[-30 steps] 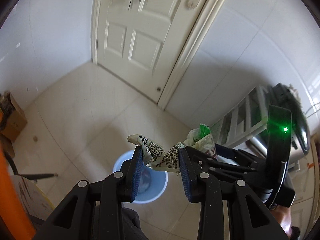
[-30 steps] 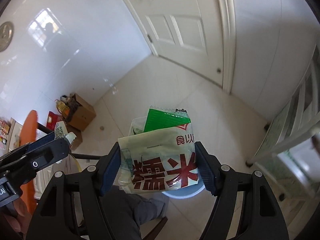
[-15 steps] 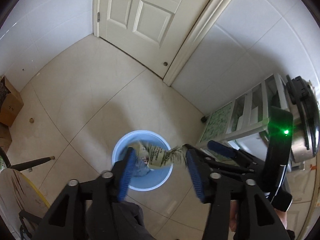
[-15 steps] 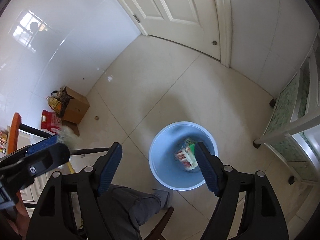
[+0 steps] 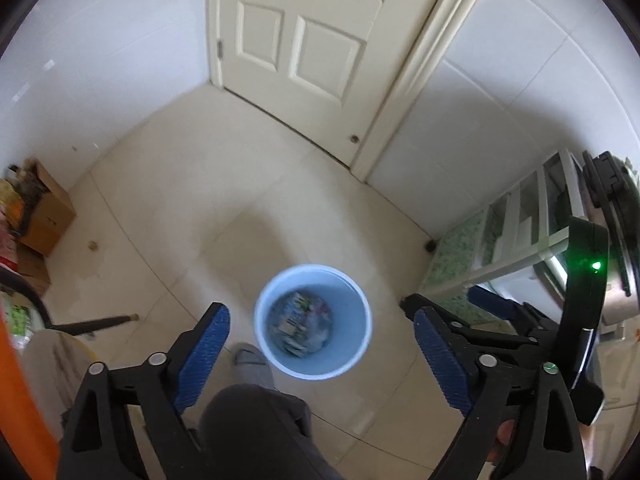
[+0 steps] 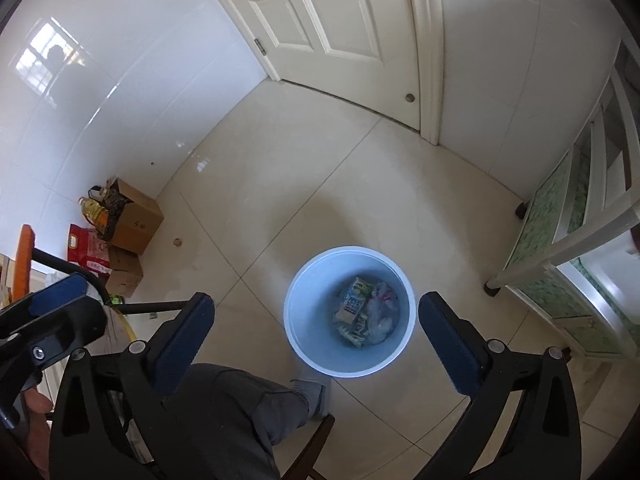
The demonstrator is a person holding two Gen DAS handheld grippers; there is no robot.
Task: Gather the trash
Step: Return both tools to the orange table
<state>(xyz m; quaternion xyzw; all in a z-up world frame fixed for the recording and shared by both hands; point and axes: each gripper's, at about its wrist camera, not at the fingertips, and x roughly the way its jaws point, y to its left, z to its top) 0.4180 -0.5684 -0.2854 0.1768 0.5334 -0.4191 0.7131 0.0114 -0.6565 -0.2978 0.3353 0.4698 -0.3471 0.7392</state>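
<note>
A: Where is the trash?

B: In the pale blue round bin [image 6: 304,344], upright on the floor tiles, at five o'clock in the right wrist view.

A: What is it?

B: Crumpled wrappers [image 6: 366,314] heaped at the bottom, one with green and yellow print, one whitish. In the left wrist view they blur [image 5: 302,326].

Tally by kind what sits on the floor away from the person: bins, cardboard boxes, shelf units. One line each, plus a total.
Blue bin: 1, with wrappers inside
Cardboard boxes: 2, the upper box and the lower box
White shelf unit: 1
Total: 4
</note>
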